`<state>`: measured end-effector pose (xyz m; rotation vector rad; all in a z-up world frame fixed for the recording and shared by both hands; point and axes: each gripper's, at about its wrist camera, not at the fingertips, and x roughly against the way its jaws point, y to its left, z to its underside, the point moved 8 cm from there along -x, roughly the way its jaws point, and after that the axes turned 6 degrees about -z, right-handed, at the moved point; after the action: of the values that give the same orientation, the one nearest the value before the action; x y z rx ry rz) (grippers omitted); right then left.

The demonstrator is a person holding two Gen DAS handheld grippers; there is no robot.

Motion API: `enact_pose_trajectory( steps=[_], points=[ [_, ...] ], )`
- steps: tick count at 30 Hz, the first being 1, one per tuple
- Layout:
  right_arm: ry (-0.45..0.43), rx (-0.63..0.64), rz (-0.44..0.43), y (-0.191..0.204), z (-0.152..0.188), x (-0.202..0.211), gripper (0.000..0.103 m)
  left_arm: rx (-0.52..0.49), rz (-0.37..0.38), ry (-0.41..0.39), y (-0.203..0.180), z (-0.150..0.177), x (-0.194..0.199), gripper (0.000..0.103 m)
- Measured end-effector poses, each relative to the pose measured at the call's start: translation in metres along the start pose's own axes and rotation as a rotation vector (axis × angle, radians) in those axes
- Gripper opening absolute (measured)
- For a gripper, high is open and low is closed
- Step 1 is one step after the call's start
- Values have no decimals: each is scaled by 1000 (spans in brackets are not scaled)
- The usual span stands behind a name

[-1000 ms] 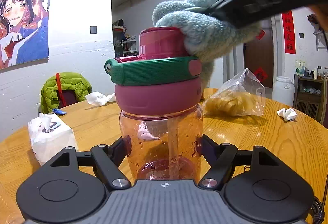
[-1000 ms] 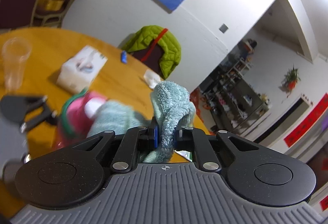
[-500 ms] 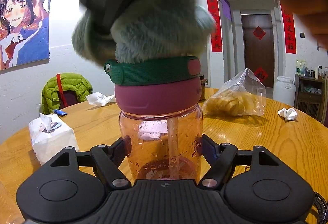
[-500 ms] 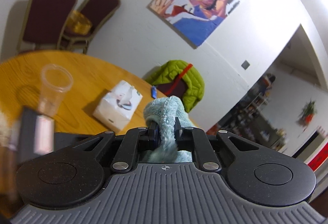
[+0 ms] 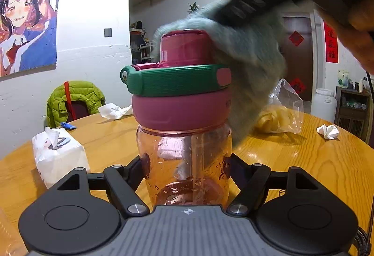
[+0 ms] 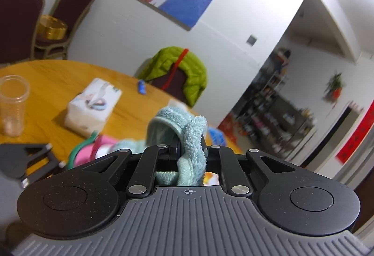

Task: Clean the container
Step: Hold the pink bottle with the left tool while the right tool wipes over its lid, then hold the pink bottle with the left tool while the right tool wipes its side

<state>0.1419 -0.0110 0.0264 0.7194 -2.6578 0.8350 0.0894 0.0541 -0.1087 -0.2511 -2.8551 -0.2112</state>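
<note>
Two grippers are engaged on one bottle (image 5: 184,139), which is stood upright on the round wooden table (image 5: 303,162). Furthest left, a tissue box (image 5: 58,157) is seen near the bottle and could be knocked if the bottle is shoved that way. At the centre, the left gripper (image 5: 187,171) is clamped on the clear lower body of the bottle, low down, so a hard sideways push at the top could tip or twist the bottle in the pads. Drops are seen inside it; with the lid (image 5: 180,82) not tight, they could be spilled. To the right, a fluffy teal cloth (image 5: 247,50) is pinched by the clenched right gripper (image 6: 189,150) and pressed against the cap. Only a fold is held, so the cloth could be dragged loose by snagging on the green ring.
</note>
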Motion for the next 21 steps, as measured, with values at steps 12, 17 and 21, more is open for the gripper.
enact_pose_trajectory(
  steps=[12,17,21],
  points=[
    [-99,-85,-91,29,10,52,13,-17,-10,1,4,1,-3,72],
    [-64,-98,-31,13,22,31,13,-19,-9,3,7,1,-6,72],
    [2,-138,28,-12,46,9,13,-20,-9,5,7,1,-8,72]
  ],
)
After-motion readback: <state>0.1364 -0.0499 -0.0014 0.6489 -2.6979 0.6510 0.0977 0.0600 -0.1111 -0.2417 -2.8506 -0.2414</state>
